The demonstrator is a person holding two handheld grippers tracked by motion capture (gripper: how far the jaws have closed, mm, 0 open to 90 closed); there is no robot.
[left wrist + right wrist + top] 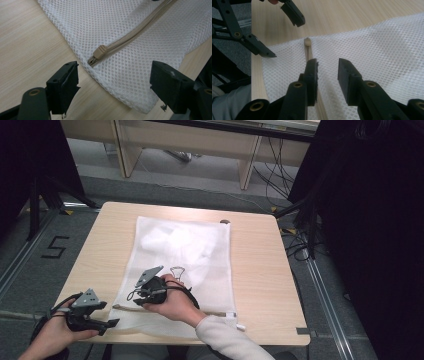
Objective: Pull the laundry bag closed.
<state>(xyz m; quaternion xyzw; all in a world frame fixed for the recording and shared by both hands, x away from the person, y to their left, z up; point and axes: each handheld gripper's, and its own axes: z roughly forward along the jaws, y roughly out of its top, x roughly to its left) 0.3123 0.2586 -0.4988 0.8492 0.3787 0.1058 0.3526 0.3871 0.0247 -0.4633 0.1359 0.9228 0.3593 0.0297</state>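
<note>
A white mesh laundry bag (210,265) lies flat on the wooden table (260,270), and its beige zipper (217,312) runs along the near edge. The left gripper view has the zipper pull (100,51) at the bag's corner. My left gripper (113,85) stands open just short of that corner, with nothing between its fingers. My right gripper (328,67) hovers over the mesh beside the zipper (308,51), pointing toward the pull (307,42). Its jaws are partly apart with only mesh showing below the gap. In the high view my right gripper (137,296) sits on the bag's near left part, and my left gripper (109,324) is at the table's near left corner.
Something white and crumpled (170,242) shows through the bag's far half, and a thin wire loop (177,270) lies near my right hand. Bare wood flanks the bag on both sides. Beyond the table are black stands, cables and a pale desk (200,142).
</note>
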